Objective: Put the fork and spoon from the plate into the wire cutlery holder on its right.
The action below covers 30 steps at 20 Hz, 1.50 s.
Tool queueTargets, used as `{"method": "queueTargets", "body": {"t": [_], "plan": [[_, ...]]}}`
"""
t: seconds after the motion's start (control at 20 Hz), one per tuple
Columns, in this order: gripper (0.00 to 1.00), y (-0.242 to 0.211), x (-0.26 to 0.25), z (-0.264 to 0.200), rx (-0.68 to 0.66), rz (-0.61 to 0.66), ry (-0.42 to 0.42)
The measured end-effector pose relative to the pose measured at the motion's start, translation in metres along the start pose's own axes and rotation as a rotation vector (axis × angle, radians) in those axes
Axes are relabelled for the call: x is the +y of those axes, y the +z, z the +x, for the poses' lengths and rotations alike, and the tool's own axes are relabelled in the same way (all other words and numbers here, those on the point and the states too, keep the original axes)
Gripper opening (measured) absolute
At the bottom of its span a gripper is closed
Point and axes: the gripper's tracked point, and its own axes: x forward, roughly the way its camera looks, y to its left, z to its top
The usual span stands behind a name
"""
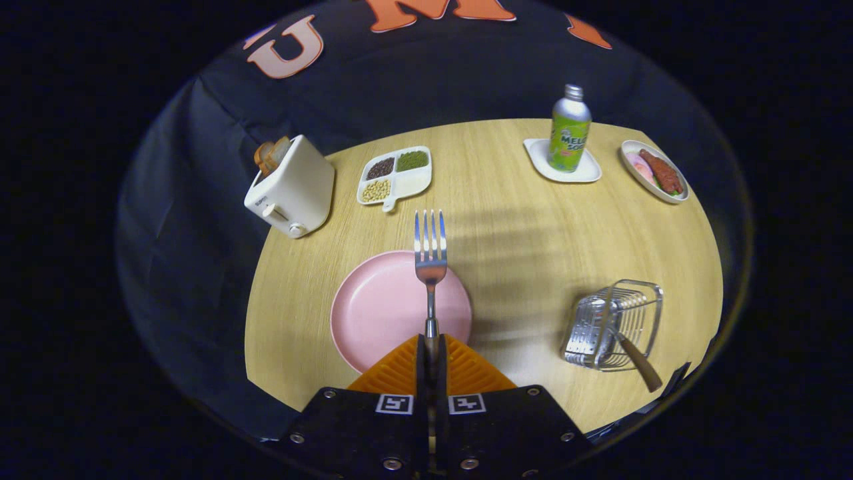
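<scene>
— What are the gripper (431, 347) fingers doing?
— Clenched on the shiny metal fork (430, 257), its tines pointing ahead over the round pink plate (380, 307).
— And the wire cutlery holder (612, 325)?
— Off to their right, a wooden-handled utensil (636, 363) inside.

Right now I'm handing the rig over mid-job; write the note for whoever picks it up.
Gripper: shut on the fork, held by its handle, tines pointing ahead, raised over the pink plate.
Wire cutlery holder: on the table right of the plate, with one brown-handled utensil already in it, apparently the spoon; its head is hidden.
Done: plate is cleared.
Left: carry the fork right and drop it into the holder.
</scene>
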Motion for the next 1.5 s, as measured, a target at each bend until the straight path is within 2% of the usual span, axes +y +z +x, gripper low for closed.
{"method": "queueTargets", "body": {"t": [0.2, 0.35, 0.45, 0.95, 1.1, 1.25, 1.5], "plan": [[0.05, 0.002, -0.058, -0.043, -0.018, 0.059, -0.089], [0.05, -0.009, -0.103, -0.063, 0.03, 0.115, -0.169], [0.05, -0.015, -0.117, -0.067, 0.069, 0.147, -0.187], [0.05, -0.048, -0.124, -0.053, 0.295, 0.283, -0.088], [0.05, -0.053, -0.126, -0.047, 0.358, 0.285, -0.079], [0.05, -0.051, -0.133, -0.041, 0.373, 0.279, -0.11], [0.06, -0.055, -0.126, -0.042, 0.432, 0.293, -0.088]]}}
